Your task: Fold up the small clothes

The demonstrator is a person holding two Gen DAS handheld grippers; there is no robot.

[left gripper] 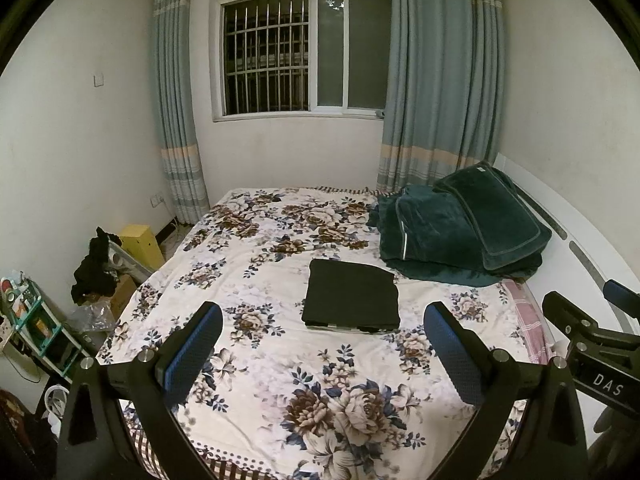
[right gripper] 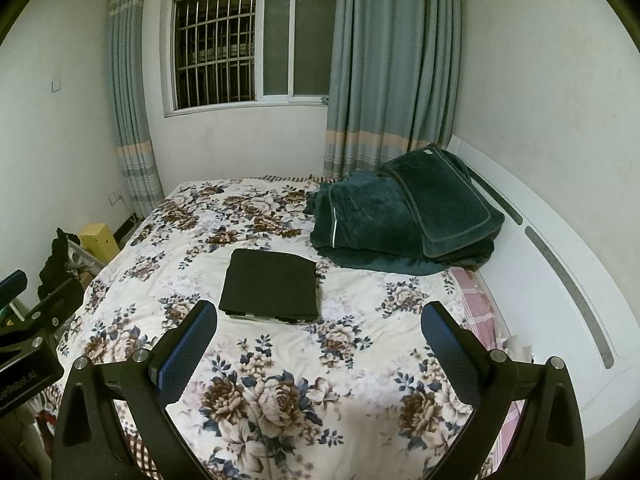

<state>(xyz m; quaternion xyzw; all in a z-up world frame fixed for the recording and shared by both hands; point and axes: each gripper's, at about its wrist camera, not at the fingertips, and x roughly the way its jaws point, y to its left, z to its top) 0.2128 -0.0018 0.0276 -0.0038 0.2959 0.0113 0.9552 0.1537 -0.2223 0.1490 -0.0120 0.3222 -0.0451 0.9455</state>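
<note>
A dark garment (left gripper: 351,294) lies folded into a flat rectangle on the floral bedsheet (left gripper: 280,360), with a striped edge showing under its near side. It also shows in the right wrist view (right gripper: 270,286). My left gripper (left gripper: 323,354) is open and empty, held above the bed, nearer than the garment. My right gripper (right gripper: 318,350) is open and empty too, nearer than the garment and to its right. Each gripper shows at the edge of the other's view.
A pile of dark green blankets and pillows (left gripper: 460,228) sits at the bed's far right by the white headboard (right gripper: 560,264). Clutter, a yellow box (left gripper: 142,244) and shelves (left gripper: 36,328) stand on the floor left of the bed. Window and curtains lie behind.
</note>
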